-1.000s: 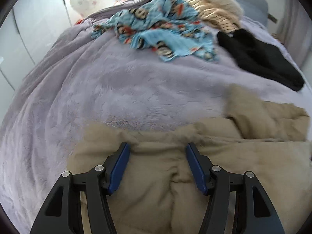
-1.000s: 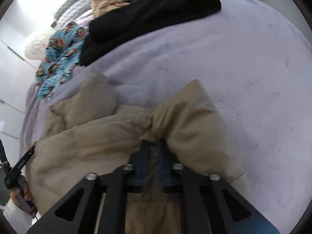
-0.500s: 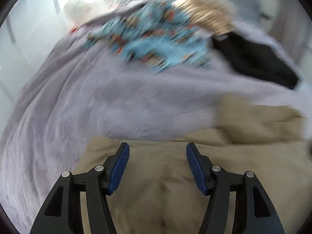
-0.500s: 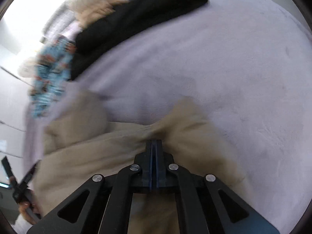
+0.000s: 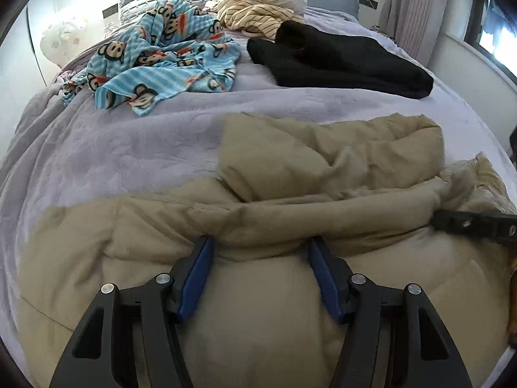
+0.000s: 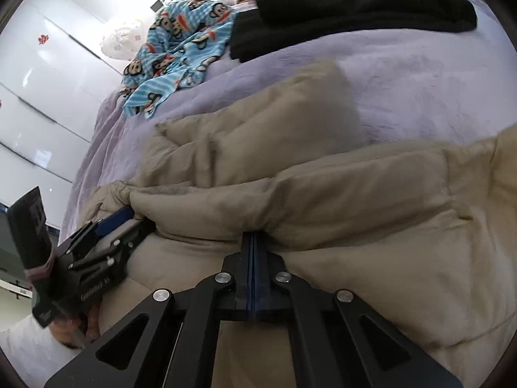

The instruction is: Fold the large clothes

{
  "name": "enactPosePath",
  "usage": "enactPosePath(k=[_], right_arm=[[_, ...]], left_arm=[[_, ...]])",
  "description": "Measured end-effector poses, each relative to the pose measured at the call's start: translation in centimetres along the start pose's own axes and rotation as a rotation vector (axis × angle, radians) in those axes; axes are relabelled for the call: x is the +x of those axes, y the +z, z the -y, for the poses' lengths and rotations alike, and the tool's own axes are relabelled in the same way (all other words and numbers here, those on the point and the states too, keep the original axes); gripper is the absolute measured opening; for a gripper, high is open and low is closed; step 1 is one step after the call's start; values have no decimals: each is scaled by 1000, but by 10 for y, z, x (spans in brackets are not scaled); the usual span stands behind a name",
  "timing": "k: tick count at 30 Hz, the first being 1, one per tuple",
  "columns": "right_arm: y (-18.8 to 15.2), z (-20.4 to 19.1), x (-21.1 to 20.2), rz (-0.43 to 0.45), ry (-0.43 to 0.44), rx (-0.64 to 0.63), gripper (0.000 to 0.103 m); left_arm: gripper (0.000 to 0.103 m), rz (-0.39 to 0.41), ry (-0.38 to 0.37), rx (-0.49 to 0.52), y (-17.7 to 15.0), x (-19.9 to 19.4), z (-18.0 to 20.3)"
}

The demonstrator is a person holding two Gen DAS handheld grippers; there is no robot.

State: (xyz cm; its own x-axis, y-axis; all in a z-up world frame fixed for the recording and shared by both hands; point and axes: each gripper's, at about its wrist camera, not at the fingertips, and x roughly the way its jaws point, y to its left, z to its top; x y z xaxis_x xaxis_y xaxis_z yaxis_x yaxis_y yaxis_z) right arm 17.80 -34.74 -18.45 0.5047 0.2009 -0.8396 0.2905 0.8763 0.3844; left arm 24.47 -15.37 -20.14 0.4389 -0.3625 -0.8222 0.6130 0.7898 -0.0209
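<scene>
The left gripper (image 5: 261, 252) has its blue-padded jaws spread wide apart, pointing forward; the right gripper (image 6: 253, 242) has its jaws pressed fully together

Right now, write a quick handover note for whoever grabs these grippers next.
Left gripper: open, fingers astride a ridge of the tan puffer jacket, not pinching.
Right gripper: shut on the jacket's folded edge.
Jacket lies bunched on the lavender blanket; black garment and blue monkey-print pyjamas lie further up the bed.
Done: right edge gripped.
Left: close the left gripper, finish the fold, flatten.
</scene>
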Motion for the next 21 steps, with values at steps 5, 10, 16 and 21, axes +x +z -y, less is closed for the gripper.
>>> enactPosePath(k=[5,10,16,21], right_arm=[[2,39,-40,46,-136,10,0],[-2,119,-60,105,-173,244,0],[5,143,-28,138,-132,357,0],[5,139,-40,148,-148,438,4]], left_arm=[[63,26,150,-43,-5,-20,-62],[80,2,183,-205,-14,-6,-124],[87,-23,205,-212,-10,24,-112],[90,-72,182,-279,-10,9,-125]])
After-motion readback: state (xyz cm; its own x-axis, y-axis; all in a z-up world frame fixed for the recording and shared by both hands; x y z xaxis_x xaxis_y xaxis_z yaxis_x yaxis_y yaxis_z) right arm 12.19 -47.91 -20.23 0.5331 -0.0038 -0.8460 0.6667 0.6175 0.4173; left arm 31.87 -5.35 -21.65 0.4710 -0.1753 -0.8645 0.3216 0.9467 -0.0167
